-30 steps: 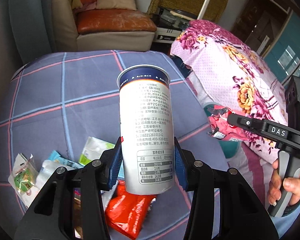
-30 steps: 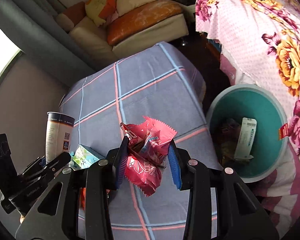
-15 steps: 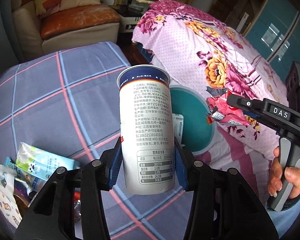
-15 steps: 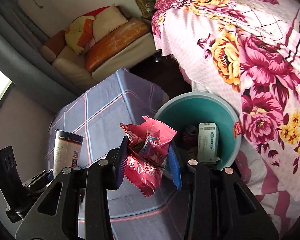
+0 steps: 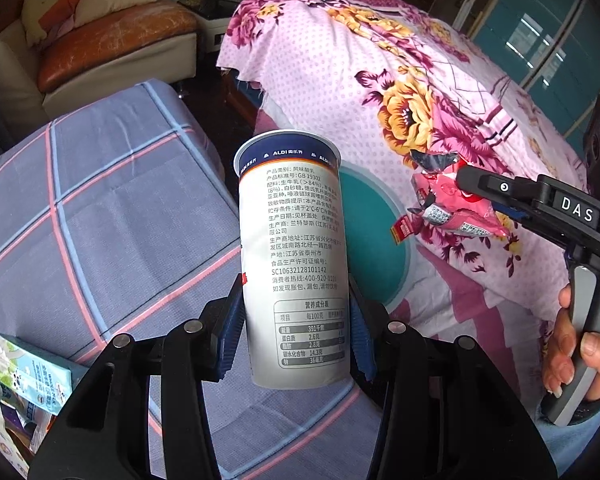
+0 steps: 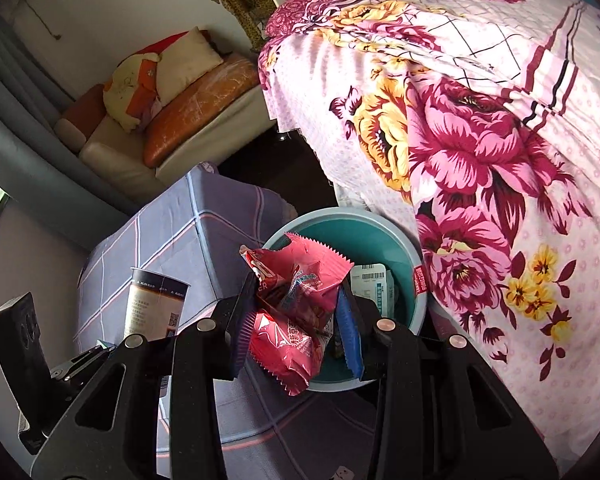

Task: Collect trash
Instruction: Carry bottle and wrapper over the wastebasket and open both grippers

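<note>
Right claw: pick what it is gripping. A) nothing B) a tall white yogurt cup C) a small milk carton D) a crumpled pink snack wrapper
D: the right claw is shut on the pink snack wrapper, held over the teal bin; the yogurt cup sits in the left claw.

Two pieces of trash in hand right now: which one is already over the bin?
The pink wrapper in the right gripper: it hangs in front of the teal bin opening. The yogurt cup in the left gripper sits beside the bin.
</note>
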Available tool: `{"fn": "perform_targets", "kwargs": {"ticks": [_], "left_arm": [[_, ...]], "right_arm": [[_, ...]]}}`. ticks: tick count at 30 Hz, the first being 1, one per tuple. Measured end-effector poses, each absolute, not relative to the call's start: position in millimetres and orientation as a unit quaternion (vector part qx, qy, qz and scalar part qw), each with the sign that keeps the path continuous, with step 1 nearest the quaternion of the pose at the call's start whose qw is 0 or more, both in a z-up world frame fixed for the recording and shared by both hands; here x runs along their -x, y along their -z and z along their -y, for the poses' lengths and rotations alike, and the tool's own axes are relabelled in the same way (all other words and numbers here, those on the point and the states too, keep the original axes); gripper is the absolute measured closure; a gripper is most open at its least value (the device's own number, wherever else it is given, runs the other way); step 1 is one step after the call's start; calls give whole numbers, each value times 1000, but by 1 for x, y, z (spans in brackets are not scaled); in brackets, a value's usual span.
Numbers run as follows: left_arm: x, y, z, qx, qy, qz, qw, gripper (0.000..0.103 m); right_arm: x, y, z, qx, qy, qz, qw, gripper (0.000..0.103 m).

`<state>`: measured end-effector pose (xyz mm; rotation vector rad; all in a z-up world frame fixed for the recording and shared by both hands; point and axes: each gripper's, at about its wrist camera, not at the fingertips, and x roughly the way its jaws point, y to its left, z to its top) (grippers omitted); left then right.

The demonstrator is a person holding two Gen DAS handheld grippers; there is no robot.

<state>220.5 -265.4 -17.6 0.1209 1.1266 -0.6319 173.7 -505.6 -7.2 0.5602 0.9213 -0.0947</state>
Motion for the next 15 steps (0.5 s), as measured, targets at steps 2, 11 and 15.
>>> {"fn": "perform_targets", "kwargs": {"ticks": [2, 11, 15], "left_arm": [[-223, 20, 272, -60, 299, -526, 794, 56], [-229, 31, 295, -70, 311, -527, 788, 45], [-232, 31, 291, -63, 303, -524, 794, 33]], "right_arm": [[-176, 9, 507, -266, 49, -440, 856, 67], [-182, 18, 516, -265, 67, -449, 851, 67], [-184, 20, 515, -261, 70, -453, 850, 67]]}}
